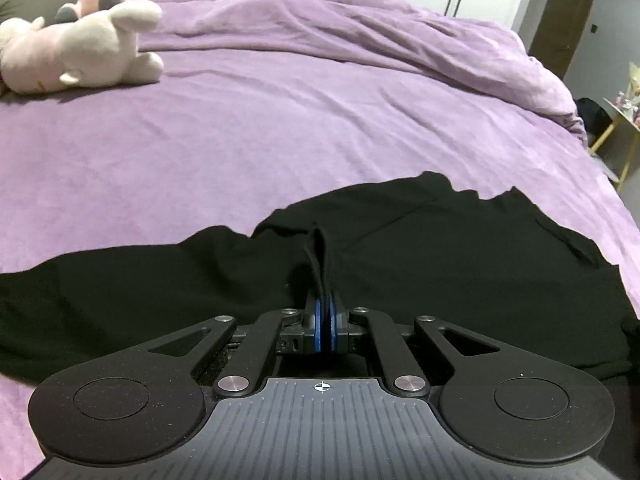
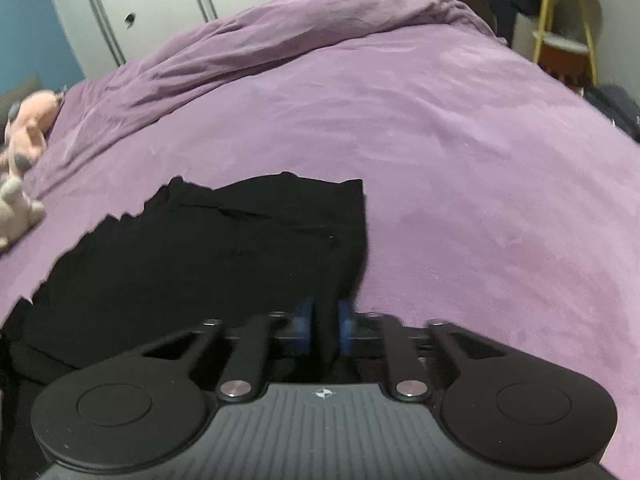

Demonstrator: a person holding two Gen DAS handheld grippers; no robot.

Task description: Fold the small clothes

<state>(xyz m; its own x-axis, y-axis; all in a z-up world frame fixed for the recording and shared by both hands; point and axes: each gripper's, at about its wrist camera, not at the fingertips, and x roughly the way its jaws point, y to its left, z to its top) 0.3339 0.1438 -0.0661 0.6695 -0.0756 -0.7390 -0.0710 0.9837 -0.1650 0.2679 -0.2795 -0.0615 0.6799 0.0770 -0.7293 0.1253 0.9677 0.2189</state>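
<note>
A slip is risked at the right gripper (image 2: 325, 322), whose blurred pads seem only partly clamped on the black garment (image 2: 208, 248). A bunched ridge is pinched firmly by the left gripper (image 1: 325, 312). Beyond, the garment is spread on the purple bed (image 1: 280, 120).

Plush toys (image 1: 80, 44) lie on a purple bedspread (image 1: 280, 120), yellow shelf (image 2: 568, 36) beyond.
</note>
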